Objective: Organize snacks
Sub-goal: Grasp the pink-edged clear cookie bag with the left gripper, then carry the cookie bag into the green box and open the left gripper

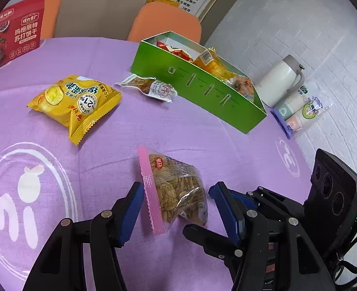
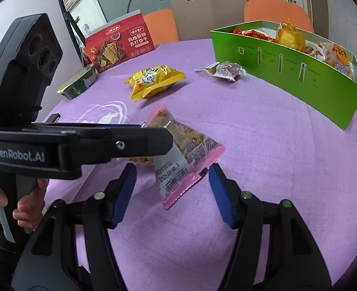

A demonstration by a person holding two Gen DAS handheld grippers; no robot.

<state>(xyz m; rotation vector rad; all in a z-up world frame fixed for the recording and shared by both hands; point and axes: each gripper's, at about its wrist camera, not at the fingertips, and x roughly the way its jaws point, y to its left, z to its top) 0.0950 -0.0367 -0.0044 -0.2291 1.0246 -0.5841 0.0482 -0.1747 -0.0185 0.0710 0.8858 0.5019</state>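
Note:
A clear, pink-seamed packet of seeds (image 1: pixel 178 189) (image 2: pixel 178 143) stands on the purple tablecloth (image 1: pixel 202 140). My left gripper (image 1: pixel 176 185) straddles it, with one blue pad against the pink seam and the other at the bag's far side. One of its fingers (image 2: pixel 142 140) crosses in front of the packet in the right wrist view. My right gripper (image 2: pixel 173 169) is open, the packet's near corner lying between its pads with a gap on each side. A yellow chip bag (image 1: pixel 74 104) (image 2: pixel 154 80) and a small clear snack packet (image 1: pixel 149 87) (image 2: pixel 224 71) lie farther back. The green box (image 1: pixel 178 77) (image 2: pixel 263 82) holds several snacks.
A red cracker box (image 1: pixel 13 36) (image 2: pixel 120 46) stands at the far left, a green-gold tub (image 2: pixel 77 84) beside it. A white flask (image 1: pixel 280 80) and a sleeve of paper cups (image 1: pixel 299 114) sit right of the green box. Orange chairs (image 1: pixel 166 21) stand behind. A hand (image 2: pixel 25 206) grips the left tool.

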